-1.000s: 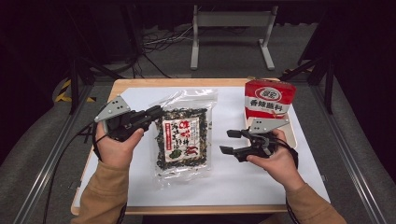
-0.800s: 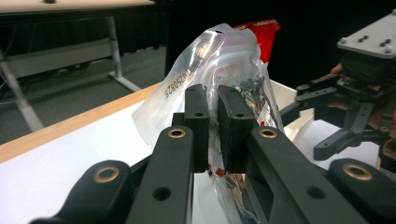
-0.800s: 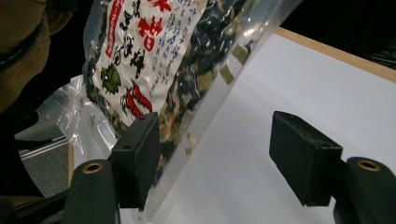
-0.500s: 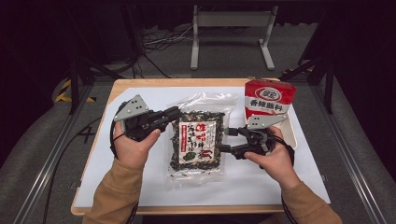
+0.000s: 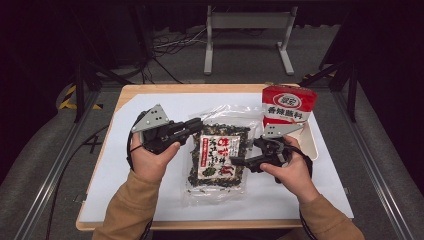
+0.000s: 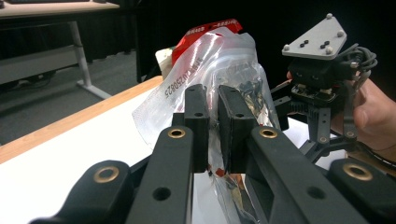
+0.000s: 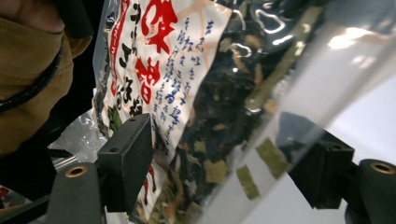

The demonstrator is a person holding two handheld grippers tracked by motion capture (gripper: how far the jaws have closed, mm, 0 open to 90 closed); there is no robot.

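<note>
The left claw (image 5: 196, 125) is clamped on the top edge of the clear seaweed bag (image 5: 218, 156), which since a second ago has slid toward the middle of the tabletop (image 5: 150, 102) and been lifted at that corner. The right claw (image 5: 239, 161) has just been opening, and its jaws now stand wide with the bag's right edge between them. The pads seem not to press it, so the left claw alone probably carries the bag.
</note>
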